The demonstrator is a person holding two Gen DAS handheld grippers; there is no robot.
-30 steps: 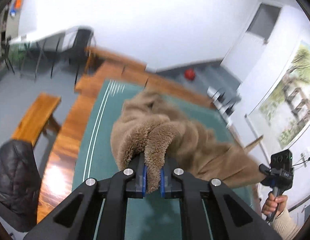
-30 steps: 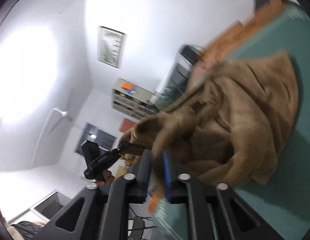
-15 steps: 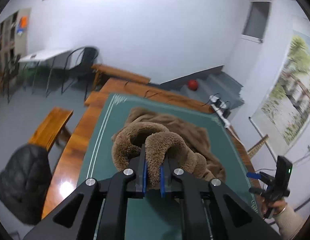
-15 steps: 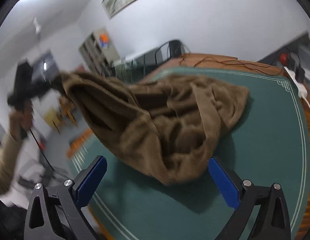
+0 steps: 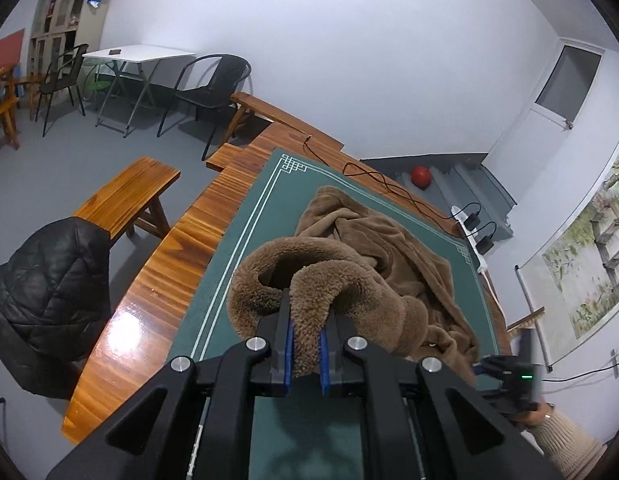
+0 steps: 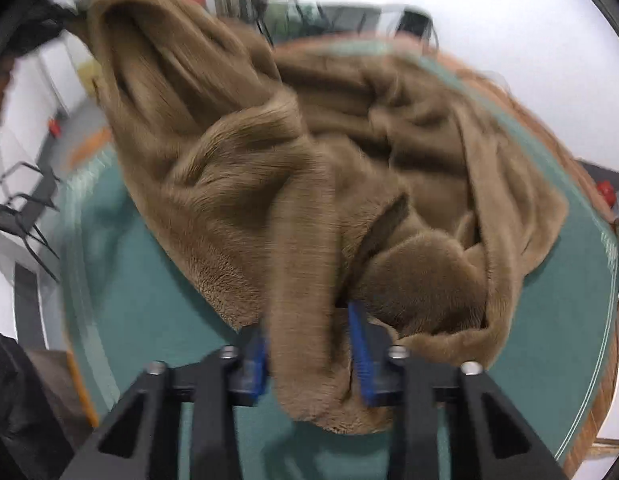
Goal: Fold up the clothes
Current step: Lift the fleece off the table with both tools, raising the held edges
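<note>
Garment [image 5: 373, 256]: brown plush fleece, crumpled on the green mat [image 5: 245, 248], one thick edge lifted.
Left tongs [image 5: 306, 354]: pressed onto a fleece fold.
Right tongs [image 6: 311, 354]: fleece hangs between the blue pads; grip blurred, cannot be told.
Tabletop [image 5: 157, 304]: glossy wood.
Room: white walls, black chairs [image 5: 213, 88].

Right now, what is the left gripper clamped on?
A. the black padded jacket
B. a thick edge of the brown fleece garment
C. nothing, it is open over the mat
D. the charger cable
B: in the left wrist view the left gripper has its blue pads pressed on a thick rolled edge of the brown fleece garment, lifted off the green mat.
</note>
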